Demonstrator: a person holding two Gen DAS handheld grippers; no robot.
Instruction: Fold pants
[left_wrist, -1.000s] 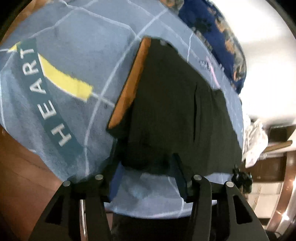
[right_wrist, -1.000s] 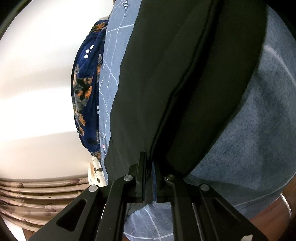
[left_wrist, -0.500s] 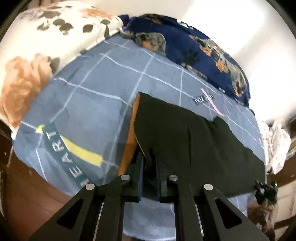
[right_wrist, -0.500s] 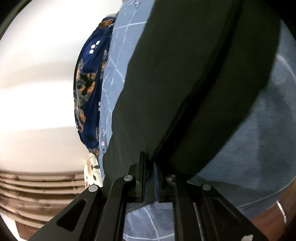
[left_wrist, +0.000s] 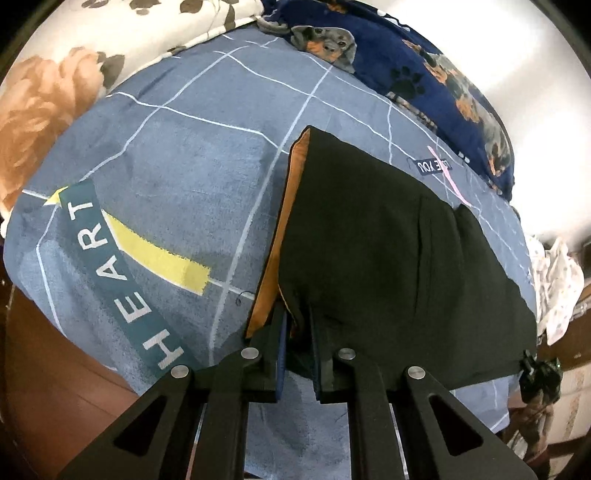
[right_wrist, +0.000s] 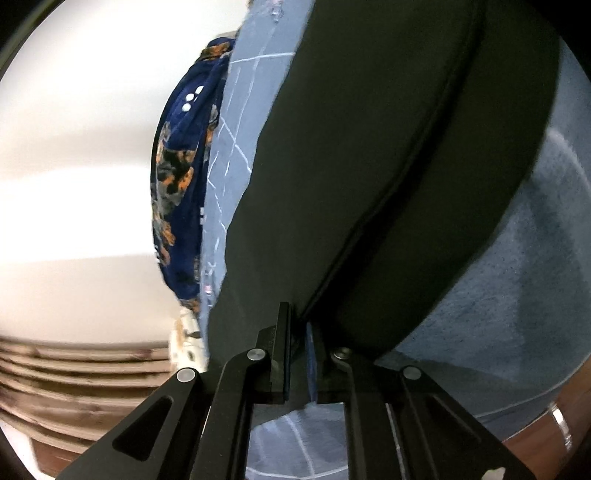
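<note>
Black pants (left_wrist: 388, 251) with an orange lining edge (left_wrist: 288, 236) lie on a blue-grey checked bed sheet (left_wrist: 177, 155). My left gripper (left_wrist: 295, 325) is shut on the near corner of the pants by the orange edge. In the right wrist view the pants (right_wrist: 388, 166) fill the frame, with a long seam running up from my right gripper (right_wrist: 299, 332), which is shut on the pants' near edge. The other gripper (left_wrist: 539, 373) shows small at the pants' far right corner.
A navy dog-print blanket (left_wrist: 424, 70) and a floral pillow (left_wrist: 48, 96) lie along the bed's far side. A white cloth (left_wrist: 554, 280) lies at the right. The sheet bears a "HEART" band (left_wrist: 122, 284). A white wall (right_wrist: 74, 184) and wooden slats (right_wrist: 74, 387) show at the left.
My left gripper closed from open onto the pants' corner and lifted, bringing pillow and blanket into view. My right gripper stayed shut on the pants and shifted slightly.
</note>
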